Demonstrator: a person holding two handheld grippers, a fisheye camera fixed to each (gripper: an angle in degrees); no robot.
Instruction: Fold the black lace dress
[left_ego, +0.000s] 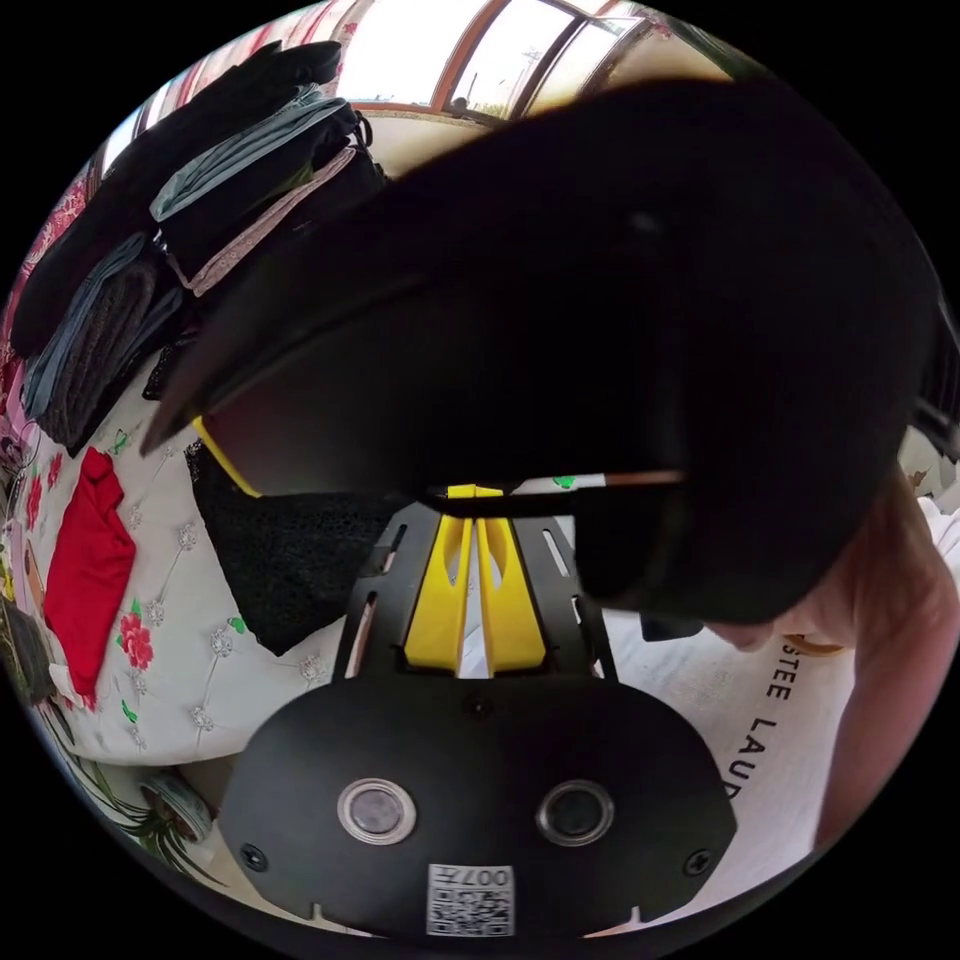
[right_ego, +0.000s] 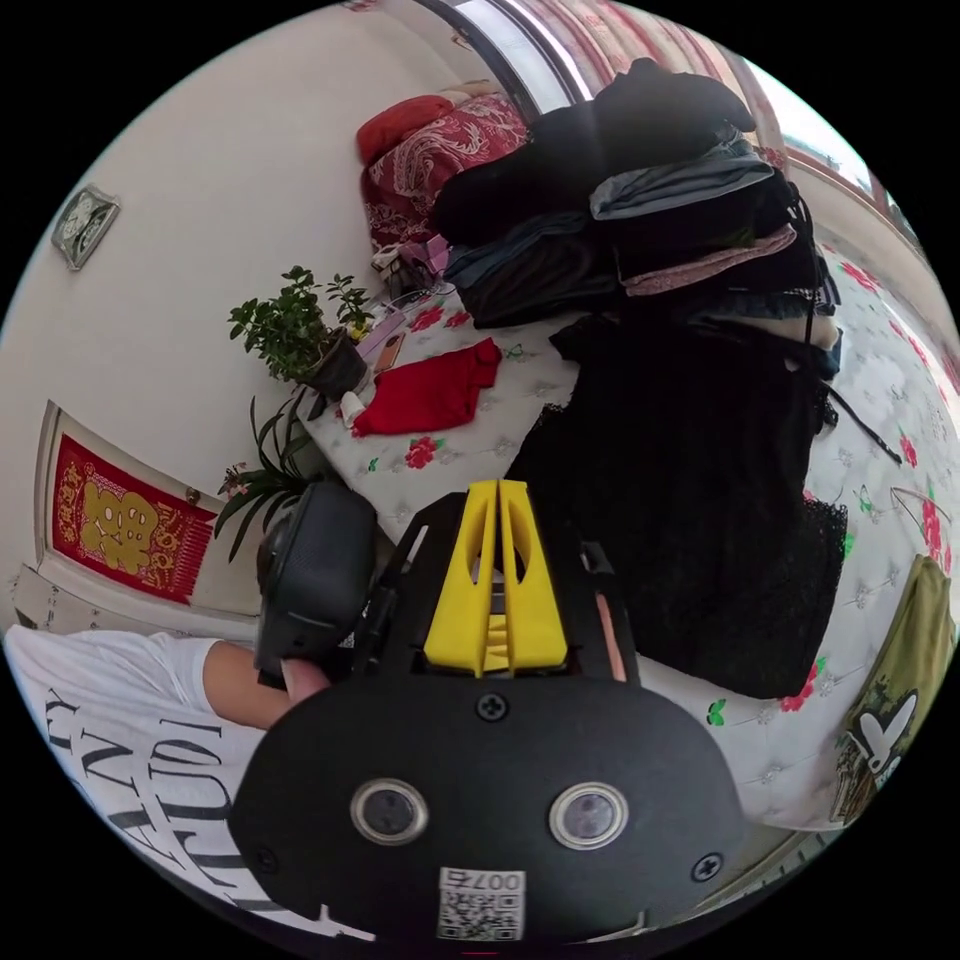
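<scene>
Right now the black lace dress (right_ego: 690, 520) lies spread flat on the bed (right_ego: 890, 420), which has a white cover with red flowers. In the right gripper view it takes up the middle of the bed, and its far end touches a tall pile of folded clothes (right_ego: 640, 210) at the back. The right gripper (right_ego: 498, 495) hangs over the near edge of the bed with its two yellow jaws pressed together and nothing between them; it is just beside the dress, not holding it. That view also shows a red cloth (right_ego: 430, 395) near the side edge of the bed, a potted plant (right_ego: 300, 335) past that edge, and an olive shirt (right_ego: 905, 670) at the other side. The left gripper (left_ego: 475, 495) has its yellow jaws pressed together too. In the left gripper view a big dark shape sits right over the jaw tips, so I cannot tell if they grip anything. Below that shape a bit of the lace dress (left_ego: 290, 560) shows on the bed, with the red cloth (left_ego: 85, 570) off near the edge.
</scene>
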